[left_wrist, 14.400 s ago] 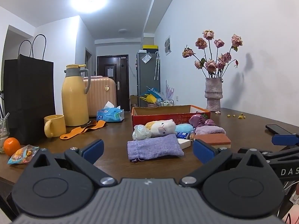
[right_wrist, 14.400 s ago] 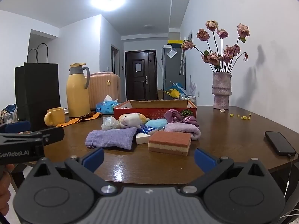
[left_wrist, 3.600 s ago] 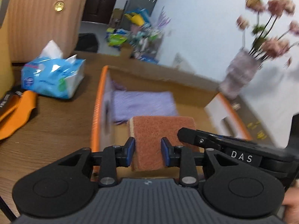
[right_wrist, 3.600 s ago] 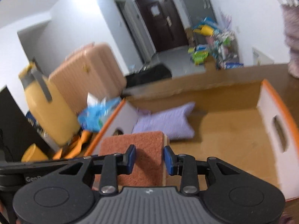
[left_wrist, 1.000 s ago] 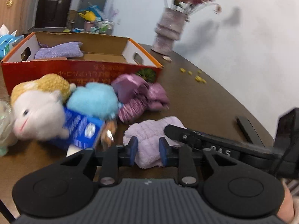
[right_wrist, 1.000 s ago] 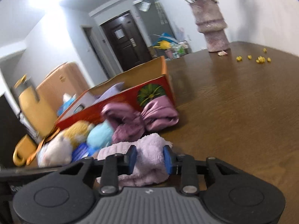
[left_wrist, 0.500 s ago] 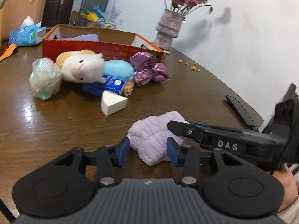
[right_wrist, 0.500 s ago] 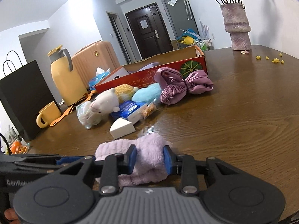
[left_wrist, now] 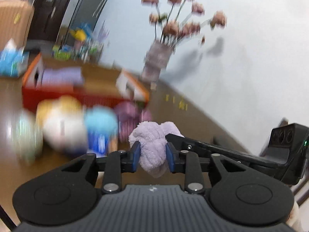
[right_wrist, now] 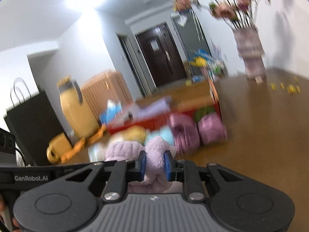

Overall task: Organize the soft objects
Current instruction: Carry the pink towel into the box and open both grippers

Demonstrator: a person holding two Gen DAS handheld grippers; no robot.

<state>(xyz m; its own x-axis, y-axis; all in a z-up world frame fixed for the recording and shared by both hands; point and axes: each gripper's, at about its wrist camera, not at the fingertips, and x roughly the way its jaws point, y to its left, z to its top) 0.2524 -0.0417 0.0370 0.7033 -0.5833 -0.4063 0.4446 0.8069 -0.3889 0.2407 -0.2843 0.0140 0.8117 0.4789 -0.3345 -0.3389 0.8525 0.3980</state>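
Note:
My left gripper (left_wrist: 152, 157) and my right gripper (right_wrist: 154, 166) are both shut on the same lilac fluffy towel (left_wrist: 154, 141), held up off the table; it also shows in the right wrist view (right_wrist: 152, 154). Ahead stands the red cardboard box (left_wrist: 77, 90) with a purple cloth pouch (left_wrist: 61, 76) inside. In front of the box lie a white-and-yellow plush toy (left_wrist: 61, 123), a light blue soft ball (left_wrist: 101, 119) and pink satin scrunchies (right_wrist: 197, 131). Both views are motion-blurred.
A vase of dried roses (left_wrist: 158, 63) stands behind the box on the right. A yellow thermos (right_wrist: 77, 108), yellow mug (right_wrist: 58, 148), black paper bag (right_wrist: 32, 123) and blue tissue pack (left_wrist: 11, 63) are on the left. Yellow crumbs (right_wrist: 285, 88) dot the wooden table (right_wrist: 270, 135).
Both grippers have lifted the lilac towel off the table and swung forward toward the red box. The left gripper has closed tighter on it.

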